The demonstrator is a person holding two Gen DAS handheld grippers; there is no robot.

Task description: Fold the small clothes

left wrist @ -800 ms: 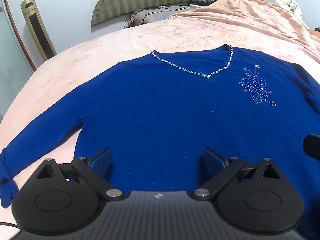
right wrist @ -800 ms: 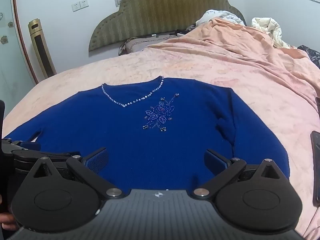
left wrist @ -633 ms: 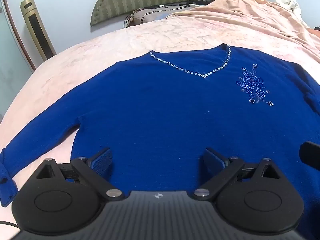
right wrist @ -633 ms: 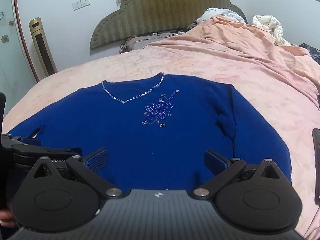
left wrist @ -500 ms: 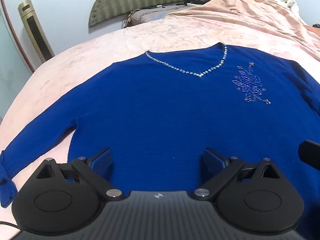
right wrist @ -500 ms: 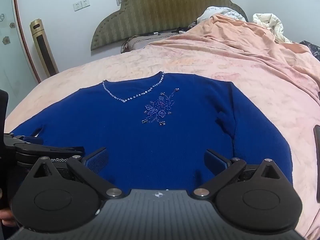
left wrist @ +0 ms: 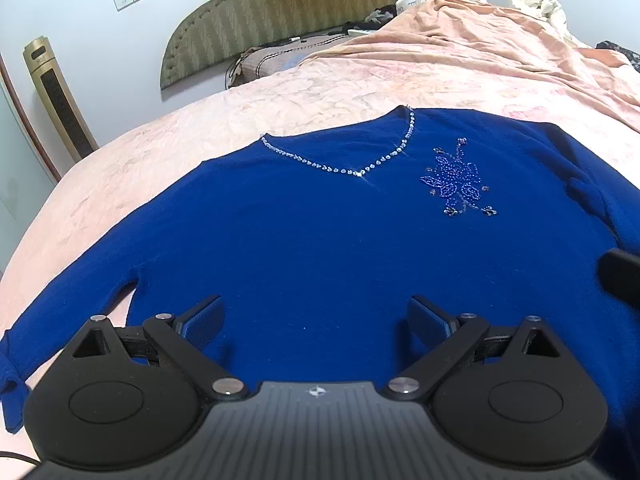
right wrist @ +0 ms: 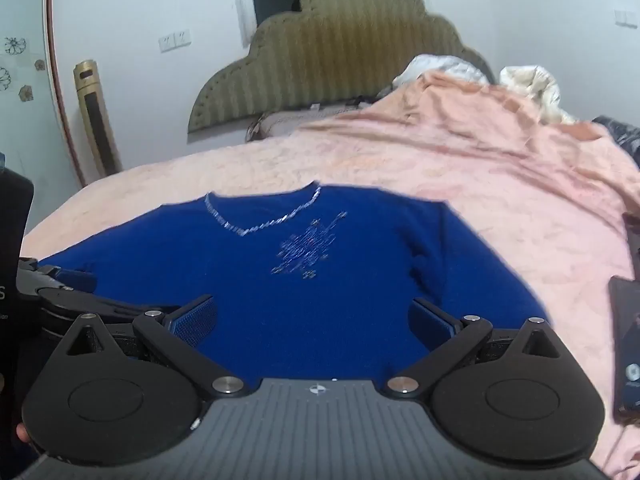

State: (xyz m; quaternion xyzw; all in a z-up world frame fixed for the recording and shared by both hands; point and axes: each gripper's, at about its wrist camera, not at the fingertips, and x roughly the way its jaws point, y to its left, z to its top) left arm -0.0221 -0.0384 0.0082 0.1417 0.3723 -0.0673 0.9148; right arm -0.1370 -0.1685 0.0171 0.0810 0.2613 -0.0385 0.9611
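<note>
A royal-blue knit sweater with beaded V-neck lies flat on the pink bedspread; left gripper and right gripper, at its six-o'clock hem, gape wide, empty

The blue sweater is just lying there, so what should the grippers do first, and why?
Probably lower the left gripper toward the left sleeve. The blue sweater lies flat and unfolded on the pink bedspread, both grippers open and empty, sleeves spread outward.

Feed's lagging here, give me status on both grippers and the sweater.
Left gripper open, empty. Right gripper open, empty. Blue sweater flat on bed, unfolded, sleeves out. Phone lies right of it.
</note>
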